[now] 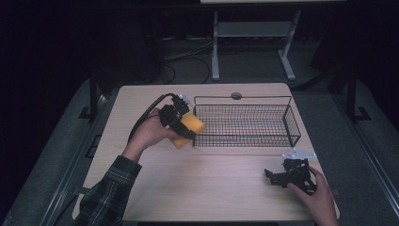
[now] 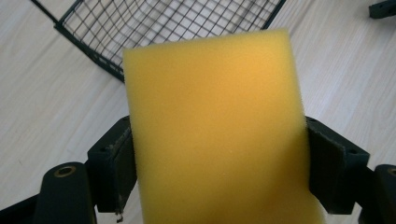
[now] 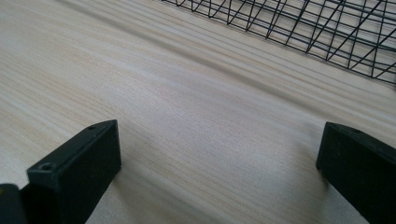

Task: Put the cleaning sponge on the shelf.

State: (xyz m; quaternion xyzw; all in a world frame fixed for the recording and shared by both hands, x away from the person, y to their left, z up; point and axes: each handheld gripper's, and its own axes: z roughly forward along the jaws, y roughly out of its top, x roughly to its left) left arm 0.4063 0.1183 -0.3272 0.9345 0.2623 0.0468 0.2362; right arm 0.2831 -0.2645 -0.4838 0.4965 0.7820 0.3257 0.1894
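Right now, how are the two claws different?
The left claw squeezes a yellow sponge; the right claw holds nothing, its jaws wide apart. The left claw is lifted by the wire basket's left end; the right claw sits low on the table near the person's side. Both are black, and each is held in a hand.

Light falls from above on the pale surface point(image 1: 211, 188); the room beyond is nearly black. Both gripper views are bright, the close foreground perhaps slightly soft.
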